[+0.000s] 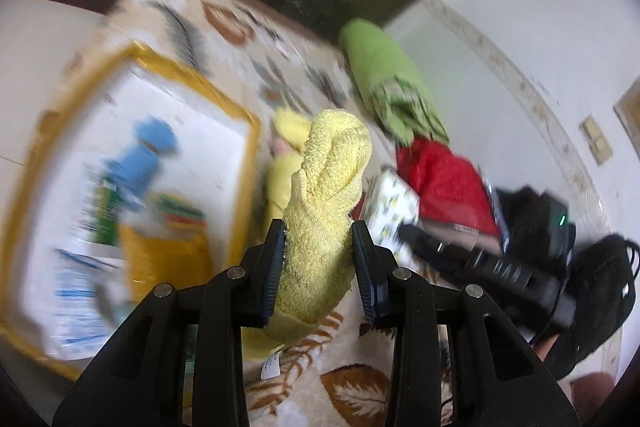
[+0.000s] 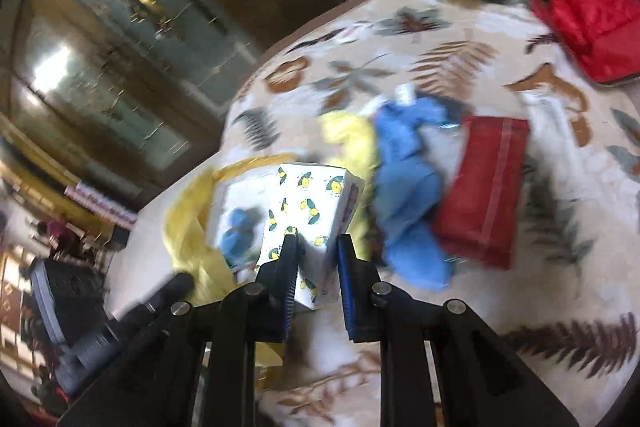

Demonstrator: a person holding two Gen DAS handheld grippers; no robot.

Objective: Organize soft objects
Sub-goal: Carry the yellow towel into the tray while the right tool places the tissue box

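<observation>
The left tool (image 1: 318,227) clenches a yellow towel (image 1: 324,195), the right tool (image 2: 318,241) pinches a lemon-print box (image 2: 310,215) by one corner, so the box may slip.

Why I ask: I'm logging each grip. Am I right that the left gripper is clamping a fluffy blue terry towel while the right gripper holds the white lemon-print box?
Not quite: the left wrist view shows the left gripper clamping a fluffy yellow terry towel, not a blue one. The right gripper does hold the white lemon-print box.
</observation>
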